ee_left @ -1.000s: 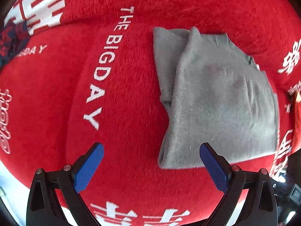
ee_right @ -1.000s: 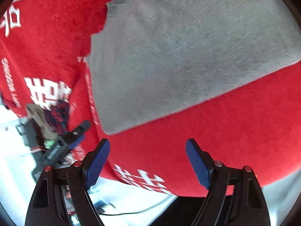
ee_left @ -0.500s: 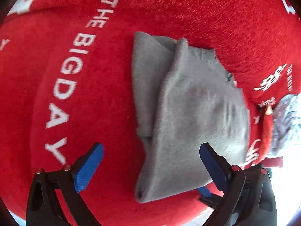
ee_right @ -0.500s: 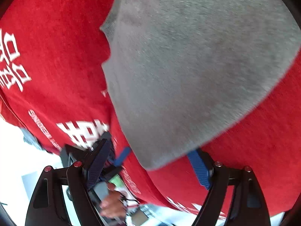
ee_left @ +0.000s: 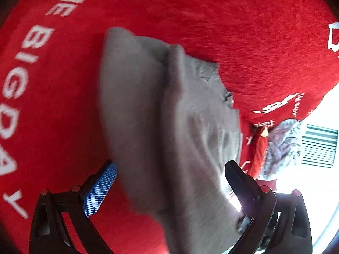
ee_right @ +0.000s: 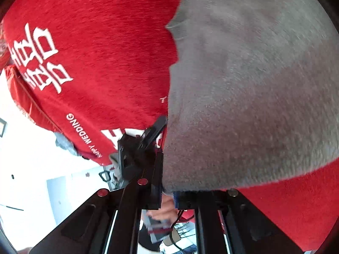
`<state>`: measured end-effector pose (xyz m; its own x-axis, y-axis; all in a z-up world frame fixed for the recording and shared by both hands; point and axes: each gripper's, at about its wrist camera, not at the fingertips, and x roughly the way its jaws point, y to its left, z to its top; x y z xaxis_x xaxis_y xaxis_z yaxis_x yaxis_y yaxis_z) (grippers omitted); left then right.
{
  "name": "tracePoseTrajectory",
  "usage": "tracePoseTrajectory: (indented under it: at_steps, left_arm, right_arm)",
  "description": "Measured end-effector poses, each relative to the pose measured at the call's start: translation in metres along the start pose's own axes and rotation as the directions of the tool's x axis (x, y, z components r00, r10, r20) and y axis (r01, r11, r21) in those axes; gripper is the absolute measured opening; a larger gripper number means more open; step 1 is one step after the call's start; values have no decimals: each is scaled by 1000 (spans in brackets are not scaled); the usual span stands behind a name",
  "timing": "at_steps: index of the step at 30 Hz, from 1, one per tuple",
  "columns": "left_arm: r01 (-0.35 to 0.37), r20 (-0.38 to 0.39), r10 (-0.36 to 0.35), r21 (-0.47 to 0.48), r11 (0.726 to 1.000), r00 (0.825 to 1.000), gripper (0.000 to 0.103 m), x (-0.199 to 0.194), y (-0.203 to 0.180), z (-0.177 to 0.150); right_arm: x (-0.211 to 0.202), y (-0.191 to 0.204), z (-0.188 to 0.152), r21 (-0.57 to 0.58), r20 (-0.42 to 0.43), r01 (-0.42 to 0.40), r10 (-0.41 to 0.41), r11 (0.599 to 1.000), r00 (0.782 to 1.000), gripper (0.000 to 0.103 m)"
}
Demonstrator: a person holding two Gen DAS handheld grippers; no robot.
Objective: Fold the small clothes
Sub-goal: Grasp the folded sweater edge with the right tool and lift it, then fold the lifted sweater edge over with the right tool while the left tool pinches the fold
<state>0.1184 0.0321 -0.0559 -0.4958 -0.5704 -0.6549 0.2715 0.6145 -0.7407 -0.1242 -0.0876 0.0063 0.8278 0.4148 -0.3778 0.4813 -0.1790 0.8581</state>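
A folded grey knit garment (ee_left: 180,127) lies on a red blanket (ee_left: 233,21) printed with white letters. My left gripper (ee_left: 169,187) is open, low over the garment's near end, and the cloth runs between its blue pad (ee_left: 99,190) and its dark right finger. In the right wrist view the same garment (ee_right: 254,95) fills the right half. My right gripper (ee_right: 167,190) has its jaws closing together on the garment's near corner, and the cloth edge disappears between them. The left gripper's dark finger (ee_right: 151,133) shows at the garment's edge just beyond.
The red blanket (ee_right: 95,63) ends at a drop to a bright white floor on the left. A grey-white patterned cloth (ee_left: 284,146) and a slatted vent (ee_left: 320,146) lie past the blanket's right edge. A person's hand (ee_right: 165,207) shows below the right gripper.
The right gripper's jaws, wide apart before, have come together on the garment's corner. The left gripper has come forward and down until the garment's near end lies between its open fingers.
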Motion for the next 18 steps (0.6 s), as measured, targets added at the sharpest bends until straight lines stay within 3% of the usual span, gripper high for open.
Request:
tracePoseTrajectory:
  at_steps: [2,3,4,5,6,7,8,10,11,12,14,16,17,18]
  left_arm:
    - [-1,0,2,37,999,1000,102,5,-14,-1]
    - [-41,3,40,71,997,999,101,11,-26,-2]
    - [-94,9,94,109,990,996,91,18,-36,-3]
    - [-144,9,145,144,979,989,66,24,-43,-4]
    - [-198,-5,202,172,965,979,54,32,-48,-4]
    - [-230,-20,237,181,956,971,43,39,-49,-5]
    - [-252,-28,261,185,950,965,42,43,-49,-5]
    - [-302,-9,311,210,930,950,42,47,-51,-9]
    - [-319,0,327,220,922,945,42,47,-53,-11]
    - [-343,10,351,230,911,936,42,49,-57,-13]
    - [-370,21,376,242,897,926,42,52,-61,-14]
    - [-406,49,408,265,875,912,39,54,-68,-17]
    - [-420,66,419,277,864,906,27,54,-71,-19]
    - [-423,77,420,288,859,904,27,49,-69,-19]
  right_arm:
    - [2,-1,-2,-22,-24,29,-30,999,999,8]
    - [1,-5,-4,-26,-38,48,-49,998,998,8]
    - [3,-7,-5,-27,-56,73,-74,997,996,8]
    - [4,-10,-6,-25,-84,103,-105,994,991,8]
    - [4,-14,-7,-23,-117,131,-133,991,984,12]
    - [6,-16,-9,-28,-159,166,-168,986,973,12]
    - [5,-16,-12,-59,-219,220,-228,974,949,16]
    - [-3,-10,-15,-153,-261,298,-330,942,907,37]
    - [-10,-5,-15,-191,-254,315,-357,930,899,59]
    - [-21,1,-13,-229,-235,329,-380,916,895,62]
    - [-48,16,3,-295,-134,380,-432,877,892,62]
    - [-68,26,24,-330,-14,448,-479,831,878,46]
    - [-74,28,37,-332,35,489,-508,806,861,23]
    - [-78,28,45,-332,65,516,-527,790,847,8]
